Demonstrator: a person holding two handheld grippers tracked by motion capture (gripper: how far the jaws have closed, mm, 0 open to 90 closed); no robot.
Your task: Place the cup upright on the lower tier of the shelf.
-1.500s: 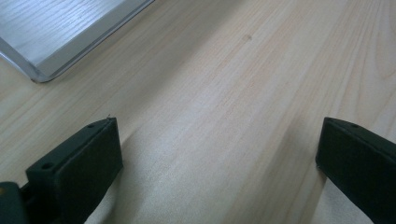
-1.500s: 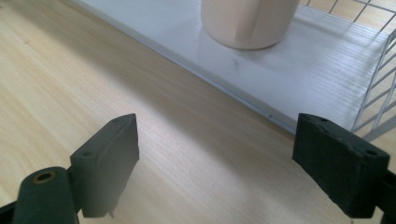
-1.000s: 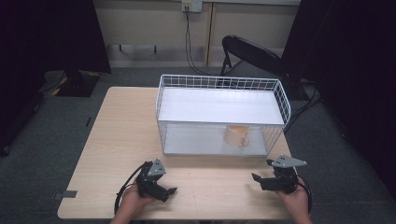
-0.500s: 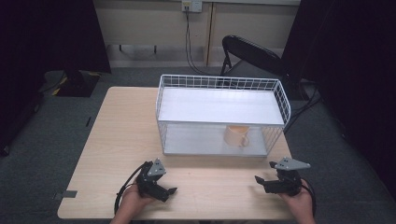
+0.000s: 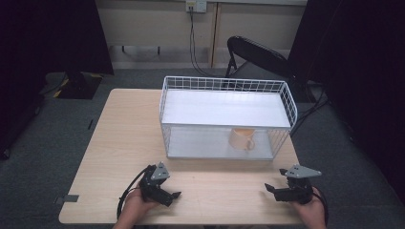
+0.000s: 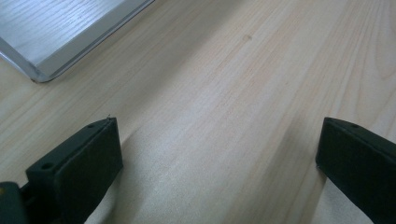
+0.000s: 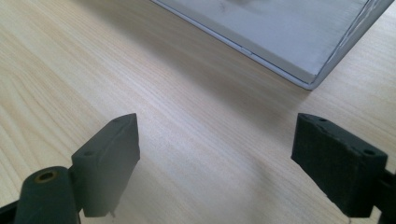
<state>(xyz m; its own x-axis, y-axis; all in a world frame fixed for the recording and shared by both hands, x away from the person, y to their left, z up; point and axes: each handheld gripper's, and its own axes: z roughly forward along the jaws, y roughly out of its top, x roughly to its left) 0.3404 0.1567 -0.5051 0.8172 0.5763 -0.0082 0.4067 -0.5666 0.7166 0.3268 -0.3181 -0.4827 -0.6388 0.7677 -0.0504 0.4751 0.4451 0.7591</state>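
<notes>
A white wire basket rack [image 5: 227,84] with a white shelf on top stands on the far half of the wooden table [image 5: 124,138]. An orange mug [image 5: 240,139] sits on its lower level, toward the right. My left gripper [image 5: 173,195] rests near the front edge, left of centre, open with nothing between its jaws. My right gripper [image 5: 270,188] rests at the front right, also open and empty. In the left gripper view a corner of the rack's base [image 6: 56,42] lies at upper left. The right gripper view has that base [image 7: 289,37] across the top.
A black folding chair [image 5: 253,55] stands behind the table. A cable runs down the back wall [image 5: 192,38]. Dark curtains flank both sides. Bare tabletop lies left of the rack and between the two grippers.
My right gripper has moved a little toward the front edge and to the right. The left gripper has stayed put.
</notes>
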